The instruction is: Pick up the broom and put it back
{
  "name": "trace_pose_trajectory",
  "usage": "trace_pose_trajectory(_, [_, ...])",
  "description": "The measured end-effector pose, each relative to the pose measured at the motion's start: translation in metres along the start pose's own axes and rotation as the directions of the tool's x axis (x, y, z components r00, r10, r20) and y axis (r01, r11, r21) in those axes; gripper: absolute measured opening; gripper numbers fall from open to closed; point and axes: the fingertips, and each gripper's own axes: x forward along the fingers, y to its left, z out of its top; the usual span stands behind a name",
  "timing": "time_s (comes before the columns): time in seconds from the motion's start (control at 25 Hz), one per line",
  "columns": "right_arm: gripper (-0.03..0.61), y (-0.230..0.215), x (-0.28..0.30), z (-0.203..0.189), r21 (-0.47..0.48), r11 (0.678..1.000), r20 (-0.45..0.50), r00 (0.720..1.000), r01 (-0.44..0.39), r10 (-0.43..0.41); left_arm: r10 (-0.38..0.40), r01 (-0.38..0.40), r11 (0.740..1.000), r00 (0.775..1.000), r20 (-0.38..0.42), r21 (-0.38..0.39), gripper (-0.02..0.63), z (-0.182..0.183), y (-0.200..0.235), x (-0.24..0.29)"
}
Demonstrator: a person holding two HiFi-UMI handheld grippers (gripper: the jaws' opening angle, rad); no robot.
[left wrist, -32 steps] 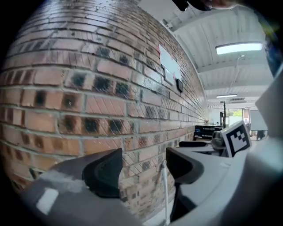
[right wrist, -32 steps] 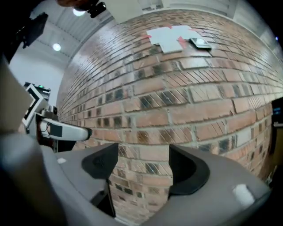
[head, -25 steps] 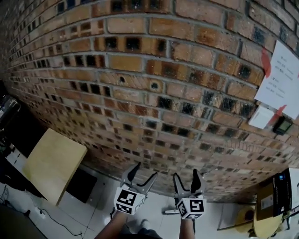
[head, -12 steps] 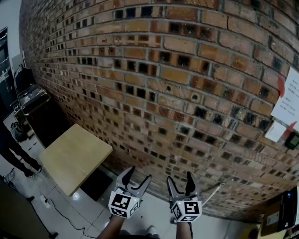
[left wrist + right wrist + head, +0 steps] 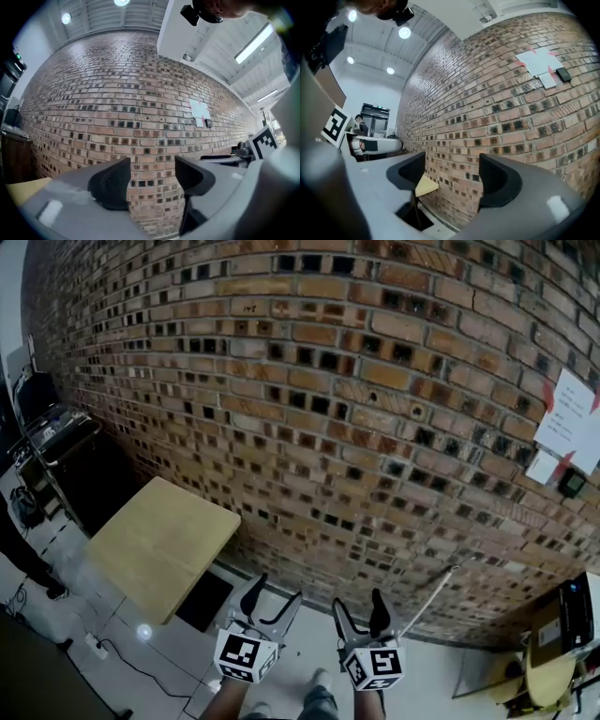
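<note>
Approach step: left tongs point(image 5: 275, 589) and right tongs point(image 5: 358, 600) both spread and empty; what looks like the thin pale broom handle point(image 5: 429, 601) slants against the red-brown brick wall point(image 5: 356, 427) just right of them; next move likely calls for reaching right and clamping it.

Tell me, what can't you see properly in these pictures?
- Broom: the head view shows only a thin pole leaning on the wall. Its lower end is hidden behind the right gripper, so no bristles show.
- Papers: in the head view, the print is too small to read.
- Person: in the head view, cut off by the left edge, so only the legs show.
</note>
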Motion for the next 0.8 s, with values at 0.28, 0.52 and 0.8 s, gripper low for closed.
trace_pose_trajectory(0.28, [0.351,0.051,-0.083,-0.02,-0.028,0.992,-0.051,0.991,0.124,-0.125,-0.08,0.081,0.996,0.997,0.018,-0.028,0.298,-0.008,-0.015,-0.067])
trace_pose_trajectory(0.52, [0.342,0.016,-0.132,0.012,-0.065,0.961,-0.008,0.963,0.267,-0.268,-0.148,0.147,0.989,0.989,0.021,0.011,0.298,0.003,-0.057,-0.068])
trace_pose_trajectory(0.8, [0.314,-0.002,-0.155,0.035,-0.078,0.952,0.007,0.955,0.296,-0.296,-0.119,0.119,0.993,0.992,0.03,0.007,0.284,0.023,-0.082,-0.068])
